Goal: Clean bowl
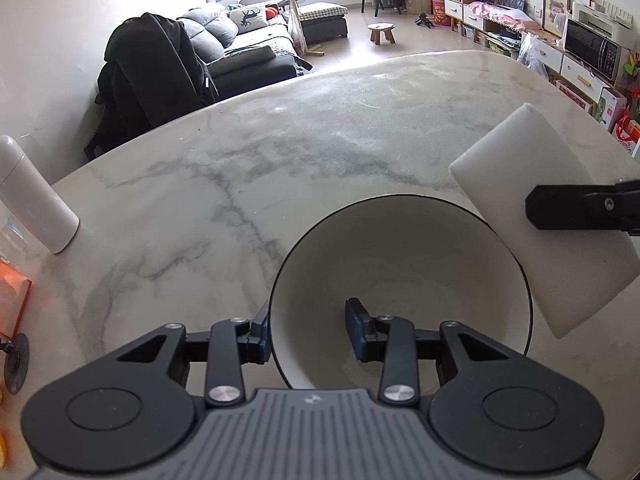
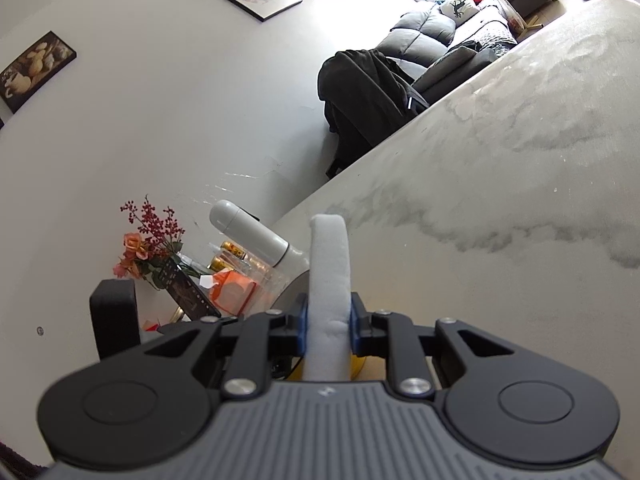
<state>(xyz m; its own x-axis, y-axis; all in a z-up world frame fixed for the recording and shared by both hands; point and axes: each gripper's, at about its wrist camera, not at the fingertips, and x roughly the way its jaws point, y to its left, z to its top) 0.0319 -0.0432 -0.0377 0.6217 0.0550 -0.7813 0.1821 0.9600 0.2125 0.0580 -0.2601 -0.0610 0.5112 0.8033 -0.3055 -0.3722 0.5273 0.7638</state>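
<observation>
A white bowl (image 1: 400, 264) with a thin dark rim stands on the marble table (image 1: 280, 140), and its inside looks bare. My left gripper (image 1: 308, 332) is open and straddles the bowl's near-left rim: one finger (image 1: 260, 334) lies against the outer wall and the other finger (image 1: 360, 330) hangs inside, with a gap to the wall. My right gripper (image 2: 328, 324) is shut on a white sponge (image 2: 328, 264). In the left wrist view the sponge (image 1: 520, 184) hovers tilted over the bowl's right rim.
A white cylindrical bottle (image 1: 36, 200) stands at the table's left edge beside an orange box (image 1: 14, 300). Flowers (image 2: 148, 240), cans and packets crowd that same end. A dark jacket (image 1: 152, 76) hangs on a chair behind the table.
</observation>
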